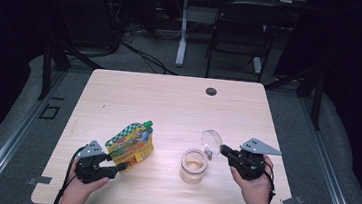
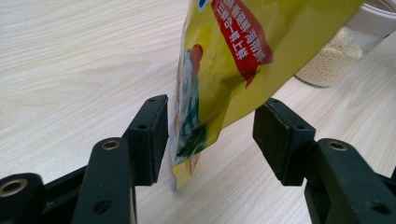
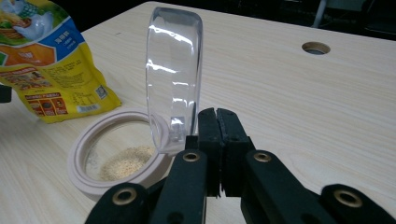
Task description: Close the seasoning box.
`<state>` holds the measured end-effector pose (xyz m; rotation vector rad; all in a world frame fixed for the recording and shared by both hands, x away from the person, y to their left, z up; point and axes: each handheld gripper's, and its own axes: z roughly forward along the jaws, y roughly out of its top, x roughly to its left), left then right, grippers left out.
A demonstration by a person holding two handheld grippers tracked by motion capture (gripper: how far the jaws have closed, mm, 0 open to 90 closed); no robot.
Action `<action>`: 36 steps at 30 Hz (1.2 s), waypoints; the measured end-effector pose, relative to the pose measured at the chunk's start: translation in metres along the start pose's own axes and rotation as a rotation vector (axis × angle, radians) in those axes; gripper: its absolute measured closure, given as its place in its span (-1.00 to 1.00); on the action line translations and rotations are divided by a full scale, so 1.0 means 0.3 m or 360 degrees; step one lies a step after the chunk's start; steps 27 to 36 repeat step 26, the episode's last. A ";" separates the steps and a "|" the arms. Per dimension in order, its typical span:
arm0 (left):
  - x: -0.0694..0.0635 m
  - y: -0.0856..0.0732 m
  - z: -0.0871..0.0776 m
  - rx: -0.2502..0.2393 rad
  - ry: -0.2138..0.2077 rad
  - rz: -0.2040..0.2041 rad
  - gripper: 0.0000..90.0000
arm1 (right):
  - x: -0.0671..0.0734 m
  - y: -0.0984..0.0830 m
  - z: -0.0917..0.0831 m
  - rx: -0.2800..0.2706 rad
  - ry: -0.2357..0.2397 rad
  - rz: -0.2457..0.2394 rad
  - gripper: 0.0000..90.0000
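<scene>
Left hand-held gripper [image 2: 210, 140]: we had it wide open around the pouch [image 2: 224, 70], unclamped.
Right hand-held gripper [image 3: 217, 140]: we'd closed it beside the jar [image 3: 88, 182] lid [image 3: 173, 79].

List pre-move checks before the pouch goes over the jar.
1. Lid swung open, upright: ok.
2. Jar mouth unobstructed, some granules inside: ok.
3. Right gripper shut beside lid hinge; whether it pinches a tab: cannot tell.
4. Left gripper gripping pouch: not ok, one pad touches the pouch, the other stands off.
5. Pouch green cap off: not ok, still on.
</scene>
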<state>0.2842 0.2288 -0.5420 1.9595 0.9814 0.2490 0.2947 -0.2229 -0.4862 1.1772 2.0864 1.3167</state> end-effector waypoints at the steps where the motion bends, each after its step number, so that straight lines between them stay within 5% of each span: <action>1: 0.000 -0.001 0.001 -0.0006 -0.0004 0.0000 0.02 | 0.003 0.001 -0.001 0.0001 0.0000 -0.0004 0.98; 18: -0.003 -0.007 0.007 0.0012 -0.0005 0.0006 0.01 | 0.042 -0.016 0.001 0.0023 0.0076 -0.0063 0.92; 26: -0.005 -0.009 0.011 0.0021 -0.0001 0.0018 -0.03 | 0.020 -0.038 0.010 0.0009 0.0048 -0.0021 0.48; 36: -0.005 -0.009 0.011 0.0021 -0.0001 0.0018 -0.03 | 0.020 -0.038 0.010 0.0009 0.0048 -0.0021 0.48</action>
